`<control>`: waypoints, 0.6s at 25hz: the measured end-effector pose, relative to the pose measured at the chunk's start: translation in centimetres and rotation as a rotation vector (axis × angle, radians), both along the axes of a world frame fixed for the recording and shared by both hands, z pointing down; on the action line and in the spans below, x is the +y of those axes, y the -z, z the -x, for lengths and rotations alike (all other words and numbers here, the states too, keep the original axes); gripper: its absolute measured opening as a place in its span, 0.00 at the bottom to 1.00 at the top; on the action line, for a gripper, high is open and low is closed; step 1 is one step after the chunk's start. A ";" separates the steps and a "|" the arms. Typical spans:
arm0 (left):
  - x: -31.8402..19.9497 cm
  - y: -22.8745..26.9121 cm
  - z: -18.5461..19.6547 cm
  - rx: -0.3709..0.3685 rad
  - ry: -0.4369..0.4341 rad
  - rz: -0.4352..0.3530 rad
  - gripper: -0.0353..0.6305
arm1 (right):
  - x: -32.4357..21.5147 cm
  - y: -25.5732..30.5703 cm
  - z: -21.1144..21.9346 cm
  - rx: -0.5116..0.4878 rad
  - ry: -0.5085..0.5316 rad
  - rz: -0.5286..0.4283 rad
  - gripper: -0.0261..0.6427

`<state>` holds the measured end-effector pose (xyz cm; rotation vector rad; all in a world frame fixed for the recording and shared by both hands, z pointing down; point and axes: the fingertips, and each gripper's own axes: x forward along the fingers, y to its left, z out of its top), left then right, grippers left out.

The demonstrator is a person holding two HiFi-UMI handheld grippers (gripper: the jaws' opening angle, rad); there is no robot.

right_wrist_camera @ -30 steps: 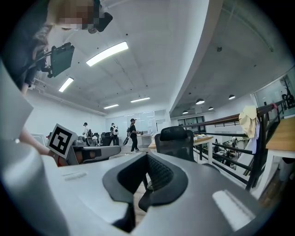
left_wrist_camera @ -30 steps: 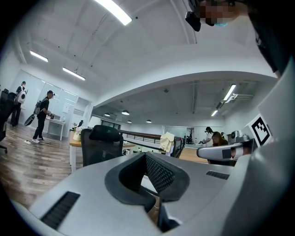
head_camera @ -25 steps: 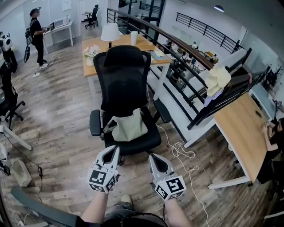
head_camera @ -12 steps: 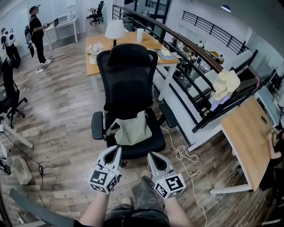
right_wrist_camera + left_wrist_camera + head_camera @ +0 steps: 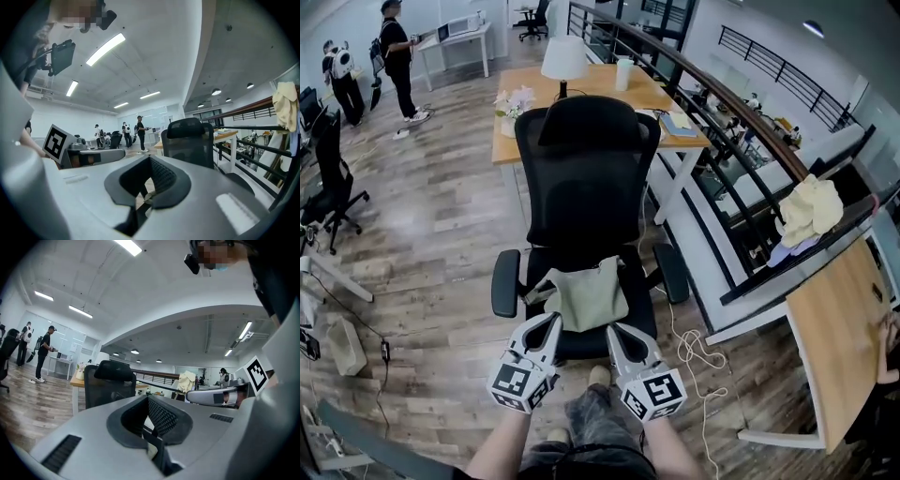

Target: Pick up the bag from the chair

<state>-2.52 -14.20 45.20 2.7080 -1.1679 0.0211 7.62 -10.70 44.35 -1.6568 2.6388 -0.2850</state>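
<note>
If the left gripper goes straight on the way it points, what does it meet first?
Probably the bag on the chair, just ahead of the left gripper's shut tips; depth is unclear.

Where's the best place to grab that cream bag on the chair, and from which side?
Probably the strap looping off the bag's upper left corner: the cloth body lies slumped on the chair seat, giving little to pinch. Come from the open front; backrest and armrests close the other sides.
</note>
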 end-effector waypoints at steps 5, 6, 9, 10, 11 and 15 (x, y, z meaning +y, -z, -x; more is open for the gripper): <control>-2.6 -2.8 -2.0 -0.006 0.031 0.074 0.05 | -3.6 -2.5 -2.1 0.003 0.037 0.076 0.05; -3.2 -3.3 -2.4 -0.009 0.033 0.084 0.05 | -4.3 -3.0 -2.4 0.002 0.041 0.086 0.05; -4.9 -4.8 -3.5 -0.018 0.041 0.115 0.05 | -6.3 -4.4 -3.3 -0.001 0.059 0.112 0.05; -5.2 -5.4 -3.7 -0.020 0.051 0.130 0.05 | -6.7 -4.9 -3.4 -0.001 0.073 0.126 0.05; -5.4 -5.9 -3.8 -0.023 0.061 0.145 0.05 | -7.0 -5.4 -3.5 -0.001 0.087 0.139 0.05; -6.9 -7.6 -4.6 -0.034 0.084 0.188 0.05 | -8.7 -7.3 -4.0 -0.016 0.120 0.184 0.05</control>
